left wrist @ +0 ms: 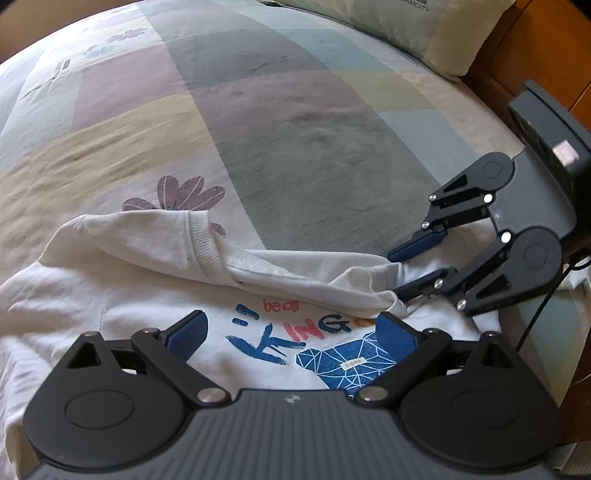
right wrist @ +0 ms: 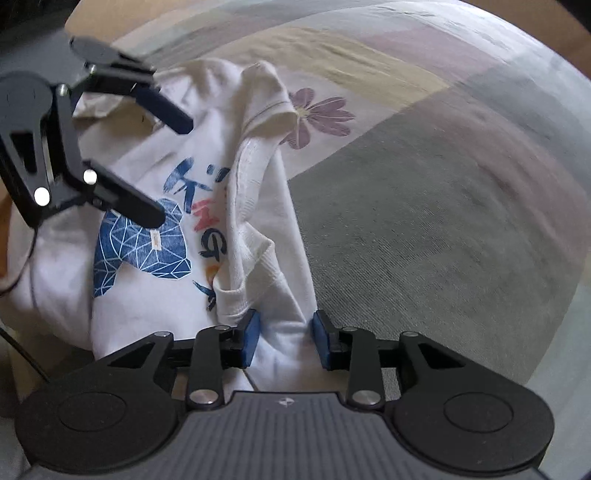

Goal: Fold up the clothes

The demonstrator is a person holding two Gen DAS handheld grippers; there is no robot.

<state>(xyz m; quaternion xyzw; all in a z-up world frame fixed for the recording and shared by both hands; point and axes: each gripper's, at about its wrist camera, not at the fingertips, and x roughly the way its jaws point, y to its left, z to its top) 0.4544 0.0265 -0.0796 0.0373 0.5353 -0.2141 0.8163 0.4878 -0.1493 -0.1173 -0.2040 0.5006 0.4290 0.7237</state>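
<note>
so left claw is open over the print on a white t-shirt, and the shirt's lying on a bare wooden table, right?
Not quite: the surface is wrong. The left claw is open over the print on the white t-shirt, but the shirt lies on a bed with a pastel patchwork bedspread, a pillow at its head. The left wrist view shows it.

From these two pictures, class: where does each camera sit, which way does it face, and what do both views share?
Left wrist: sits on the left gripper, looking steeply down over the white sweatshirt toward the pillow; its own open fingers show below, the right gripper at right.
Right wrist: sits on the right gripper, looking down along the sweatshirt's folded sleeve; its own fingers flank cloth without pressing it, the left gripper enters at left.
Shared: the sweatshirt's blue bear print, the patchwork bedspread, both grippers.
</note>
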